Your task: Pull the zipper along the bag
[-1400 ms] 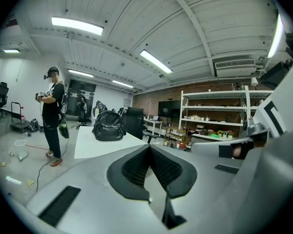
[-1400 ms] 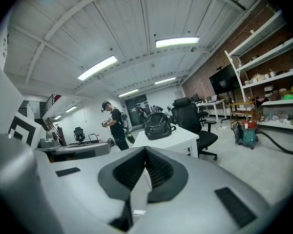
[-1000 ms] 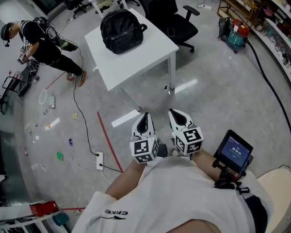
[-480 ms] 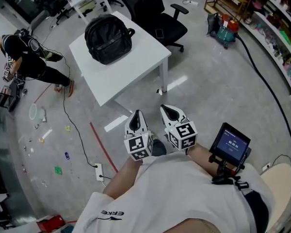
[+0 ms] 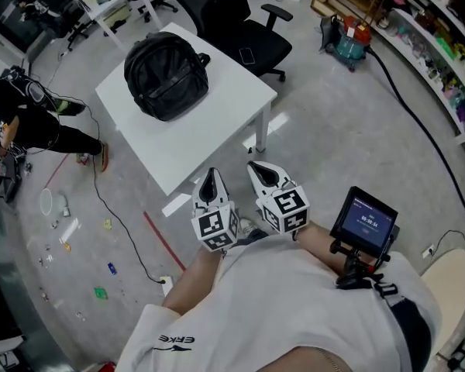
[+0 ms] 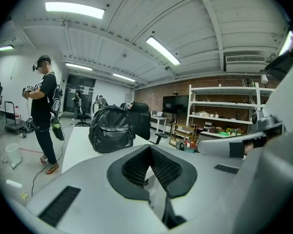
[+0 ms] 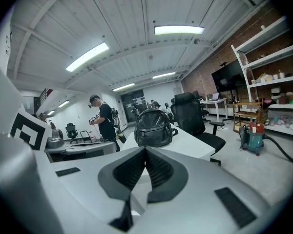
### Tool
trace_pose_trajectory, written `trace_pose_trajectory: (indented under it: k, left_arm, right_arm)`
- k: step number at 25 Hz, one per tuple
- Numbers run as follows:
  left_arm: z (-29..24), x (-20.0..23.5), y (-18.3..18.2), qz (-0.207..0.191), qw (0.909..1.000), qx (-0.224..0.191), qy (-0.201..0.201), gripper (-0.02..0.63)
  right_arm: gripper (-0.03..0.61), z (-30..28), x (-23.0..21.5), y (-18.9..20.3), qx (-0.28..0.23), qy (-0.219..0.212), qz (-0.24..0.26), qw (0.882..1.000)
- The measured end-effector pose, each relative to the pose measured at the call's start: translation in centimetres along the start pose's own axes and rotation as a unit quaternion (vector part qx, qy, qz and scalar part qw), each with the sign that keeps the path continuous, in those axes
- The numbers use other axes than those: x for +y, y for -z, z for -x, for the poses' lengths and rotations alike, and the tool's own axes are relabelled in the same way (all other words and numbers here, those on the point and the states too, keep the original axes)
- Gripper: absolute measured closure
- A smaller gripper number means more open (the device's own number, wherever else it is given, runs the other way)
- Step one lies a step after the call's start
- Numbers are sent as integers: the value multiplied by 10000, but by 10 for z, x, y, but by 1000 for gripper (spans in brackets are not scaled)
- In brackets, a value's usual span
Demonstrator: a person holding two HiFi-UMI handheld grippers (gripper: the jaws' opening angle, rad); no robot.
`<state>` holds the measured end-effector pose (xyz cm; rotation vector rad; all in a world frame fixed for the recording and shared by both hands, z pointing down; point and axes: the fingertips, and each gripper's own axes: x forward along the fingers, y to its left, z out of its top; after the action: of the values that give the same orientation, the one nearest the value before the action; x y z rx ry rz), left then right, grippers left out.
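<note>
The black rounded backpack (image 5: 167,76) rests on the white square bench (image 5: 225,122), ready for zipping. The left gripper (image 5: 210,180) and right gripper (image 5: 258,170), short of the bench, aim toward it, fingers closed together and empty, likely just for carrying.

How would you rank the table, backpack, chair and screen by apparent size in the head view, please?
1. Table
2. Chair and backpack: too alike to rank.
3. Screen: smallest, though nearest the camera.
</note>
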<state>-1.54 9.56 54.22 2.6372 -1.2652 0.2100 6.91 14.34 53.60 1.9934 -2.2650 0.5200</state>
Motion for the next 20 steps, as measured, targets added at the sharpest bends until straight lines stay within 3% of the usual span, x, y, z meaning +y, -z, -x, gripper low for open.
trace_pose_trajectory:
  k: [9,16,20]
  left_arm:
    - [2,35,-22,139,9998,-73,-153,611]
    - [-42,63,-29,262,9988,-157,-375,611]
    - [-36,76,-39,269,9979,-225,-550,611]
  right_arm:
    - [575,-25,21,-21,49,-91,97,9999]
    - [575,-82,4,-33,112,-278,209,9993]
    - [575,-92,17,-44,81,-454,279,9985]
